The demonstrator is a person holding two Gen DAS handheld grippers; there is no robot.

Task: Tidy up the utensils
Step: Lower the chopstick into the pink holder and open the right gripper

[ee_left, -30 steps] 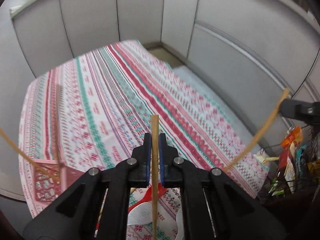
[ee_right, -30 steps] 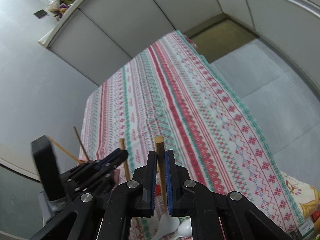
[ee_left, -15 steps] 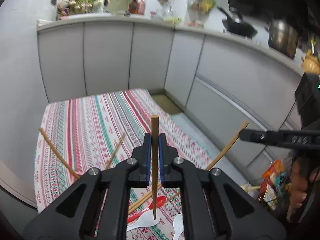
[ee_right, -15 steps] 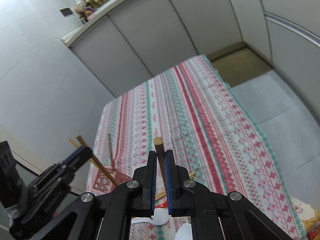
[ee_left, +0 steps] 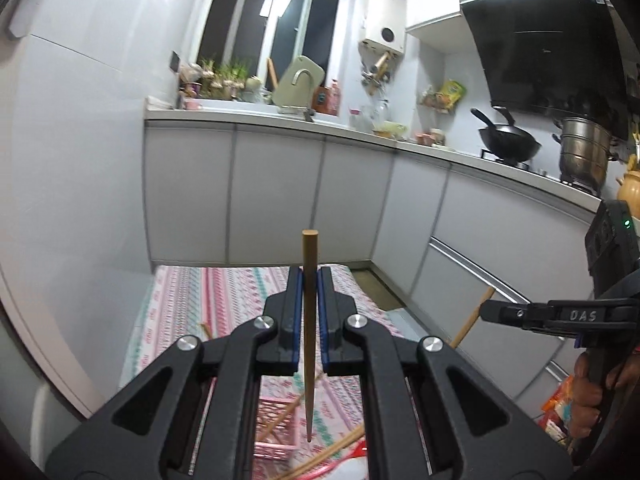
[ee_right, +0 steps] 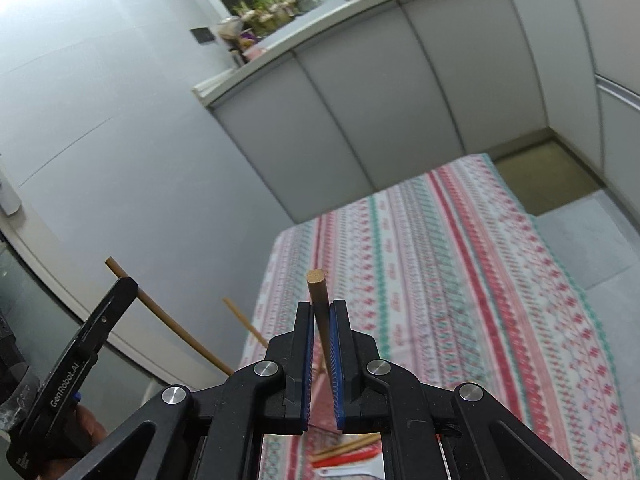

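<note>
My left gripper (ee_left: pixel 310 276) is shut on a wooden chopstick (ee_left: pixel 309 344) that stands upright between its blue pads, above the striped tablecloth (ee_left: pixel 224 300). My right gripper (ee_right: pixel 320 308) is shut on a second chopstick (ee_right: pixel 317 284), also held upright. Each gripper shows in the other's view: the right gripper (ee_left: pixel 490 311) at the right with its stick slanting down, the left gripper (ee_right: pixel 126 286) at the left. Below the left gripper sits a pink basket (ee_left: pixel 276 432) with chopsticks leaning in it. Loose chopsticks (ee_right: pixel 344 448) and a white spoon (ee_right: pixel 348 471) lie on the cloth.
Grey kitchen cabinets (ee_left: pixel 280 192) run behind and to the right of the table. A wok (ee_left: pixel 508 144) and a steel pot (ee_left: pixel 584 152) stand on the counter. A person's hand (ee_left: pixel 588 388) holds the right gripper. Snack packets (ee_left: pixel 560 412) sit low at the right.
Both grippers have risen and tilted up with their chopsticks still clamped. The views swung from the tablecloth toward the cabinets, counter and window. The basket now sits low in the left view.
</note>
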